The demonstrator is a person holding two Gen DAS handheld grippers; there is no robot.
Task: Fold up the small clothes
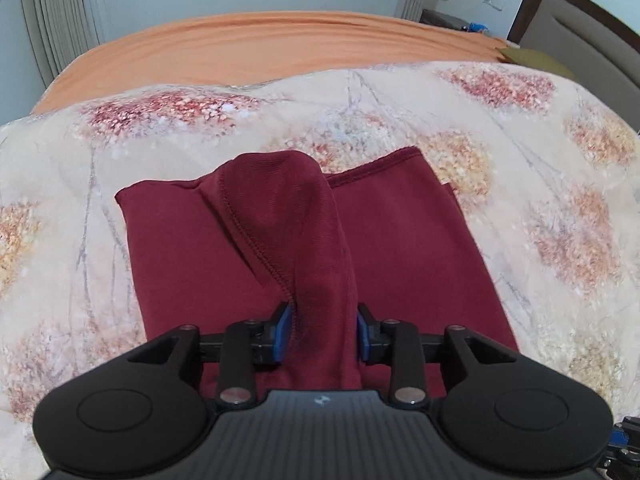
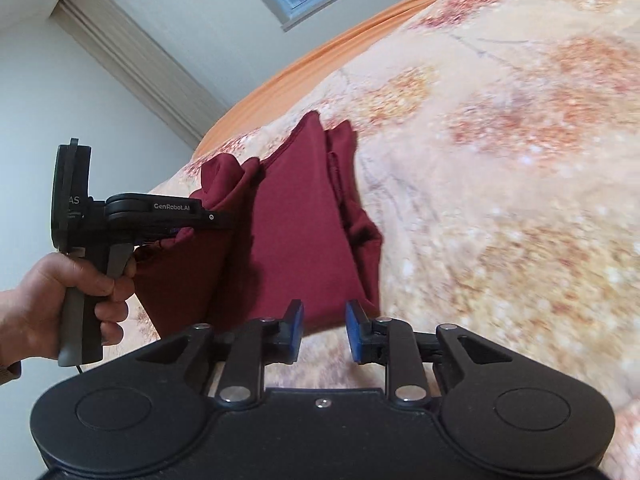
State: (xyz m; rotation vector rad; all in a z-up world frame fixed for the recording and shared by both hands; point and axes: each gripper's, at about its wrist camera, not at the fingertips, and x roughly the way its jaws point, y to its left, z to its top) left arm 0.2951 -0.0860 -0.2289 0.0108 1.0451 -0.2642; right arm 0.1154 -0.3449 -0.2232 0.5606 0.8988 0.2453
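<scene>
Fold partly done: the dark red garment (image 1: pixel 280 240) lies on the flowered blanket (image 1: pixel 540 200) of the bed, one flap lifted in the clenched left claw (image 1: pixel 323 334), while the right claw (image 2: pixel 324 330) hangs released, empty; flattening remains.

A bed (image 1: pixel 280 44) carries everything here. An orange sheet (image 1: pixel 248 52) covers its far part, lying in shallow ripples up to the far edge. Over the near part lies a cream floral blanket (image 1: pixel 540 208) printed with red and orange clusters; its far hem overlaps the sheet. A dark red garment (image 1: pixel 408 240) lies directly on the blanket near the middle, mostly flat, with one part lifted off the surface. A small olive cushion (image 1: pixel 524 56) sits at the far right by the headboard (image 1: pixel 588 28).
</scene>
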